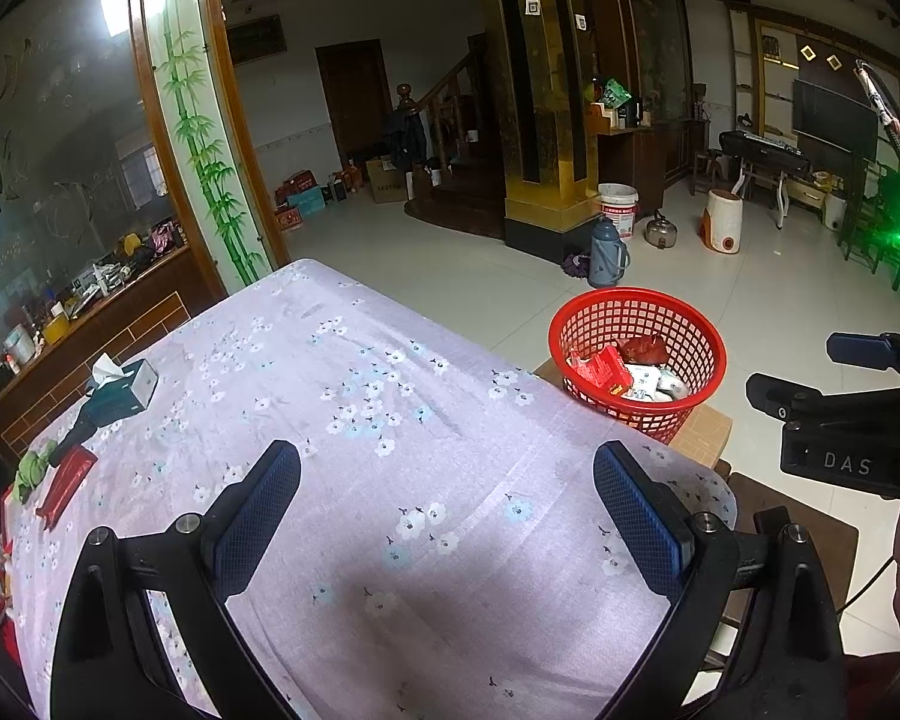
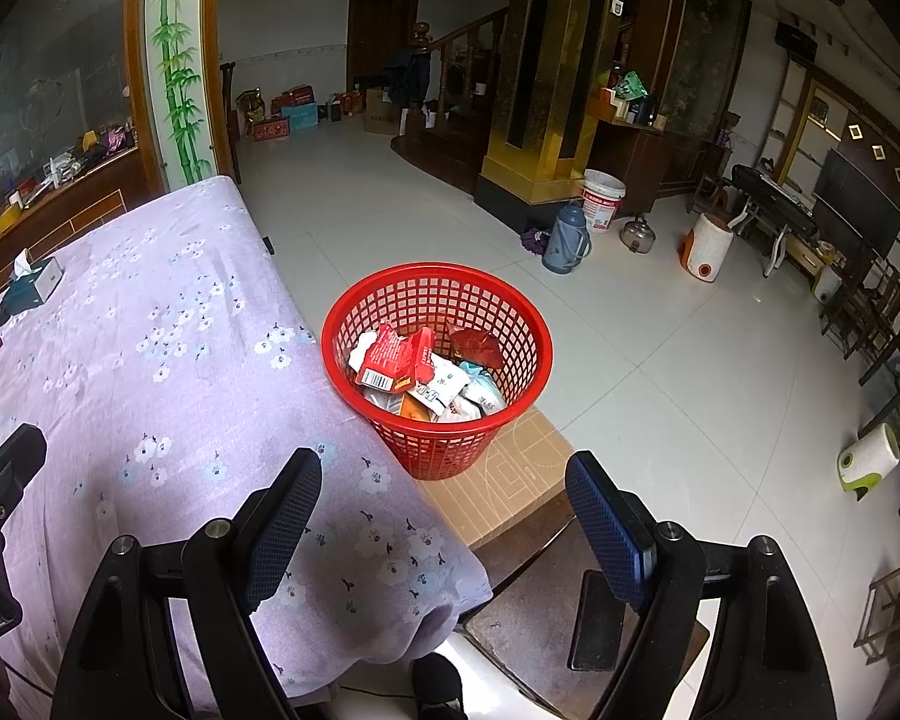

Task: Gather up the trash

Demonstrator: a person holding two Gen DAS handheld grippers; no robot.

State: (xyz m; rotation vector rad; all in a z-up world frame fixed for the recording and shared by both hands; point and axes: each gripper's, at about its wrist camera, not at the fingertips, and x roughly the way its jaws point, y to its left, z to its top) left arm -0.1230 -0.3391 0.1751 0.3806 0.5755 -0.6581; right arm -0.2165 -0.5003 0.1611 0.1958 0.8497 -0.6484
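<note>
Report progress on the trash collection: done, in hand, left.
Done: the red basket beside the table already holds a red carton and other wrappers. In hand: nothing; the left gripper and right gripper are both open and empty. Left: possibly the red packet and green scrap at the cloth's far edge by the tissue box.

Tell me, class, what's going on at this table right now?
A person holds two tongs over a table with a floral cloth. The left tongs and the right tongs are both open and hold nothing. A red basket, standing on a cardboard box beside the table, already has wrappers in it. A tissue box and a red packet lie at the table's far left.
</note>
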